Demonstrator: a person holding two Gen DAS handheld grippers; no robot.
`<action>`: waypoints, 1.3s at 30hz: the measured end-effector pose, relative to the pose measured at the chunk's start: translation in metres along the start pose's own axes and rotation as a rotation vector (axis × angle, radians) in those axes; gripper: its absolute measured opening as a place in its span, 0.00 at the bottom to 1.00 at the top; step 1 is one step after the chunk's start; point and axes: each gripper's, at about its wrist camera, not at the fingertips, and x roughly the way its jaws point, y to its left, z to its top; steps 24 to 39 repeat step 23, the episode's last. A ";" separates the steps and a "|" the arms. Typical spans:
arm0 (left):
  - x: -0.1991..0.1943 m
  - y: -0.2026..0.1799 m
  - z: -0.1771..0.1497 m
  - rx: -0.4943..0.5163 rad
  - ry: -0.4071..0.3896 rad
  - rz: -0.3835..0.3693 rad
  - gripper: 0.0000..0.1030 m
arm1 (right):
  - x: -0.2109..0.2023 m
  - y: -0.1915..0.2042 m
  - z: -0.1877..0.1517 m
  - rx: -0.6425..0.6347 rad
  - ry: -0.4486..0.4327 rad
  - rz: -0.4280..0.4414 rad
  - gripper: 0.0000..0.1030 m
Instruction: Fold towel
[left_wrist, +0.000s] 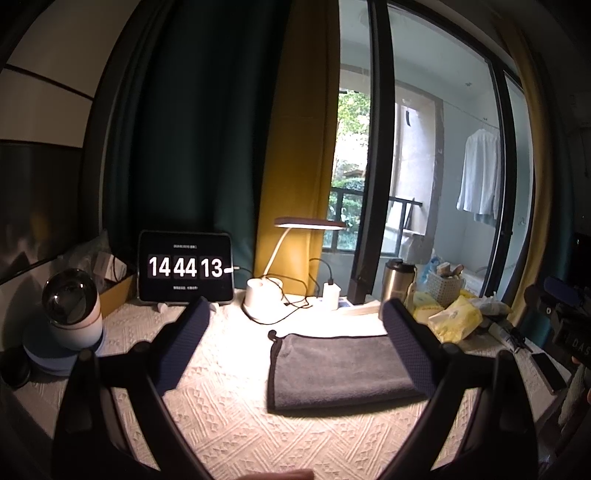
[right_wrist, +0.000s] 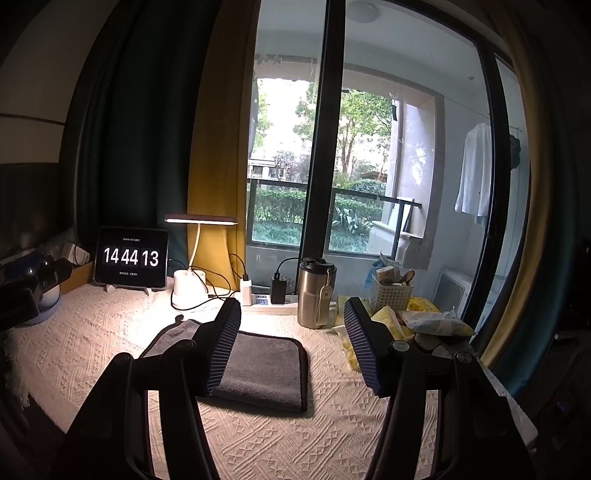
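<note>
A grey towel (left_wrist: 340, 365) with dark edging lies folded flat on the cream textured tablecloth (left_wrist: 221, 417). It also shows in the right wrist view (right_wrist: 266, 365). My left gripper (left_wrist: 295, 332) is open and empty, raised above the table, with the towel under its right finger. My right gripper (right_wrist: 291, 332) is open and empty, with its left finger over the towel's left part. The right gripper also shows at the right edge of the left wrist view (left_wrist: 561, 314).
At the back stand a tablet clock (left_wrist: 185, 267), a white desk lamp (left_wrist: 266, 295), chargers on a power strip (right_wrist: 266, 299) and a steel tumbler (right_wrist: 316, 291). Yellow packets (left_wrist: 454, 317) and a white basket (right_wrist: 389, 293) crowd the right. A round device (left_wrist: 70, 314) sits left.
</note>
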 end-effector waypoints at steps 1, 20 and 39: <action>0.000 0.000 0.000 0.000 0.001 0.000 0.93 | 0.000 0.000 -0.001 0.000 0.001 0.000 0.60; -0.001 0.001 -0.004 -0.002 -0.004 -0.003 0.93 | 0.000 0.000 -0.003 0.001 0.005 0.002 0.60; -0.001 0.001 -0.008 0.006 -0.003 -0.005 0.93 | 0.000 -0.001 -0.005 0.004 0.009 0.004 0.60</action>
